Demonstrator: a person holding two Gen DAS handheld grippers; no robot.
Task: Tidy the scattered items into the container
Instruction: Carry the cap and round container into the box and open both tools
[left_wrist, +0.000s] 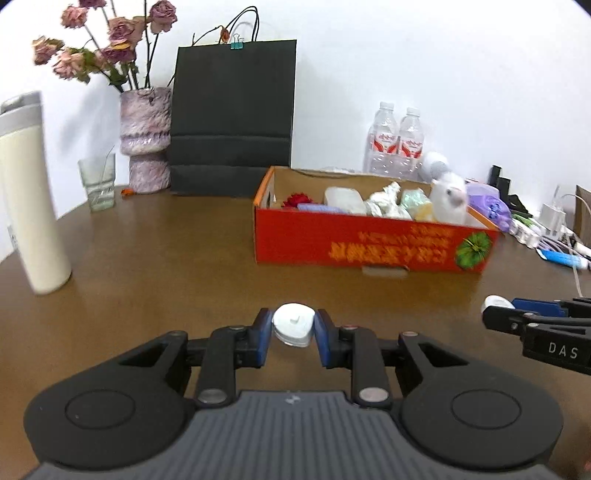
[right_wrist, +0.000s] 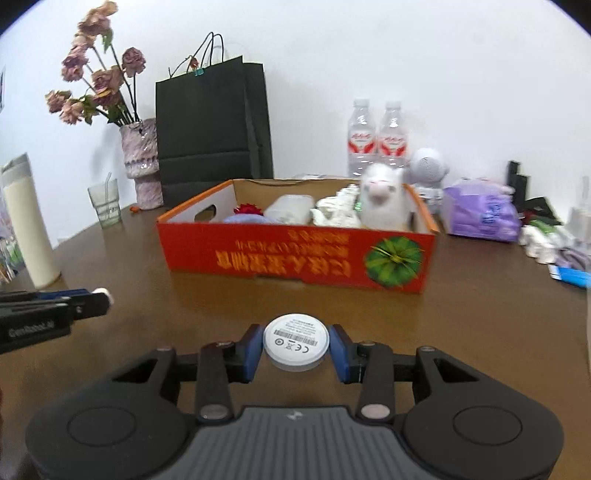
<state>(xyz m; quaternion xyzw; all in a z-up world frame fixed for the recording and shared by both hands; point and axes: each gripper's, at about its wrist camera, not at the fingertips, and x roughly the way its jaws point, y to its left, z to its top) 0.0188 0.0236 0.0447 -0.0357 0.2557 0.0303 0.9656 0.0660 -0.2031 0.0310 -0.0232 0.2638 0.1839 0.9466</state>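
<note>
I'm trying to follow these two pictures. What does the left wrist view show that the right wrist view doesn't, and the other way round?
Only the left wrist view shows the left tool head-on, clamped on a small white rounded-triangle piece.

Only the right wrist view shows the right tool head-on, gripping a round white disc with printed markings.

Both show the red cardboard box with a white plush toy inside, the black paper bag, the vase of dried flowers, two water bottles and the brown table.
</note>
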